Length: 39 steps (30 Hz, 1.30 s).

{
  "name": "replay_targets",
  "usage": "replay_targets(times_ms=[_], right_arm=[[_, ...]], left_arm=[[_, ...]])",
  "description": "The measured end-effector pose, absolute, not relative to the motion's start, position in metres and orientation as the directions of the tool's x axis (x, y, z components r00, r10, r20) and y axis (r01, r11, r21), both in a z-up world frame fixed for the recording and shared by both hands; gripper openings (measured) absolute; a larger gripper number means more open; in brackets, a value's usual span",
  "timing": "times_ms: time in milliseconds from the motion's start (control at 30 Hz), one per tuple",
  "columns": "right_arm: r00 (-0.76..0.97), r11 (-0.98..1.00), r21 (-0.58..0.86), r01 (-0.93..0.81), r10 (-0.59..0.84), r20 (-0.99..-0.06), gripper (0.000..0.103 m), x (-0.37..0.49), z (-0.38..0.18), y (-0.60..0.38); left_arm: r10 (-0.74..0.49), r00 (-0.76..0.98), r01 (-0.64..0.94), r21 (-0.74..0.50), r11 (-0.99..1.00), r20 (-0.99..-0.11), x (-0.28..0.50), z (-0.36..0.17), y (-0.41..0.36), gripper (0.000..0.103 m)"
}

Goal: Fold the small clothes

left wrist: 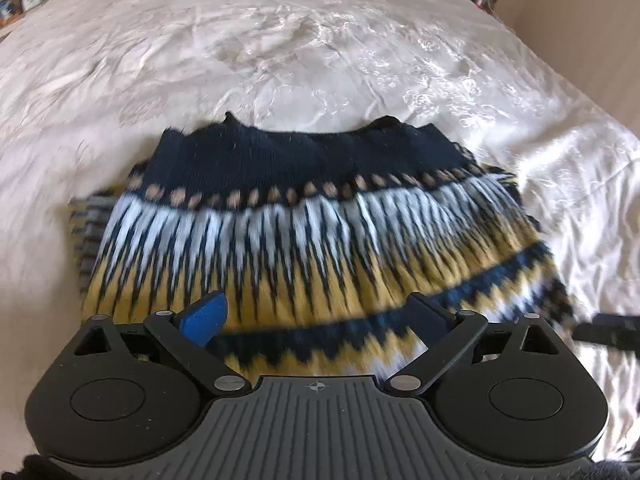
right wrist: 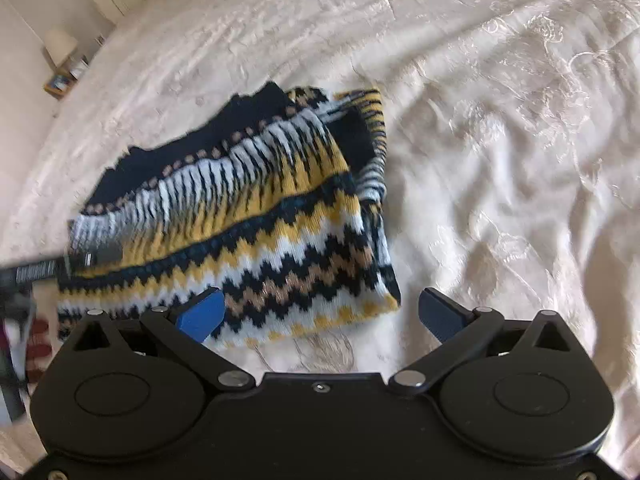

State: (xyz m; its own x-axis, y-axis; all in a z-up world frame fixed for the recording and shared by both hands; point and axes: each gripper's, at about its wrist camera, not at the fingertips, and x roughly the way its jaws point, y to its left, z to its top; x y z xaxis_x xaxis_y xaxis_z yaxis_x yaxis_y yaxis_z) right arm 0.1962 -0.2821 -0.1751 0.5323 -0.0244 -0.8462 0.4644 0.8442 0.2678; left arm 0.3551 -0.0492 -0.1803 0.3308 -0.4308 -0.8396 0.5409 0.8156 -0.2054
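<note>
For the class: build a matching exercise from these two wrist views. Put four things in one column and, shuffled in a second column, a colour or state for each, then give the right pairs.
Column 1
1. knit sweater
2. bedspread
3. left hand-held gripper
4. lamp

Column 2
A. cream, wrinkled, shiny
B. folded, zigzag pattern in navy, yellow and white
C. stands at the room's edge, beyond the bed
D. jaws open over the knit

Pairs: 1-B, 2-A, 3-D, 4-C

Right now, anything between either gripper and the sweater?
Nothing visible. The left gripper is open right over the sweater; the right gripper is open at its near corner, over the bedspread.
</note>
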Motion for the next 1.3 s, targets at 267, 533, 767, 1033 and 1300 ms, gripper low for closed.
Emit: replay_targets(times_ms=[267, 533, 767, 1033, 1300], right_arm=[[0.611, 0.826, 0.405, 0.393, 0.095, -0.786, 0.103, 0.214, -0.176, -0.322], [0.602, 0.773, 0.523, 0.36, 0.236, -0.763, 0.103, 0.254, -0.2, -0.368], [0.566, 0.72, 0.601, 0.347, 0.35, -0.746, 0.103, 0.28, -0.229, -0.397], [0.555, 0.634, 0.714, 0.295, 0.495, -0.669, 0.103, 0.306, -0.248, -0.413], [0.515, 0.652, 0.704, 0.28, 0.517, -0.684, 0.103, 0.317, -0.248, -0.411]], left_arm=[[-0.377, 0.362, 0.454, -0.192, 0.87, -0.853, 0.325, -0.172, -0.039, 0.097], [-0.323, 0.383, 0.365, -0.18, 0.914, -0.866, 0.314, -0.168, -0.044, 0.097], [-0.284, 0.388, 0.339, -0.151, 0.929, -0.877, 0.313, -0.165, -0.063, 0.097], [-0.248, 0.37, 0.333, -0.121, 0.935, -0.895, 0.32, -0.168, -0.083, 0.097], [-0.207, 0.374, 0.338, -0.075, 0.938, -0.904, 0.356, -0.175, -0.1, 0.097]])
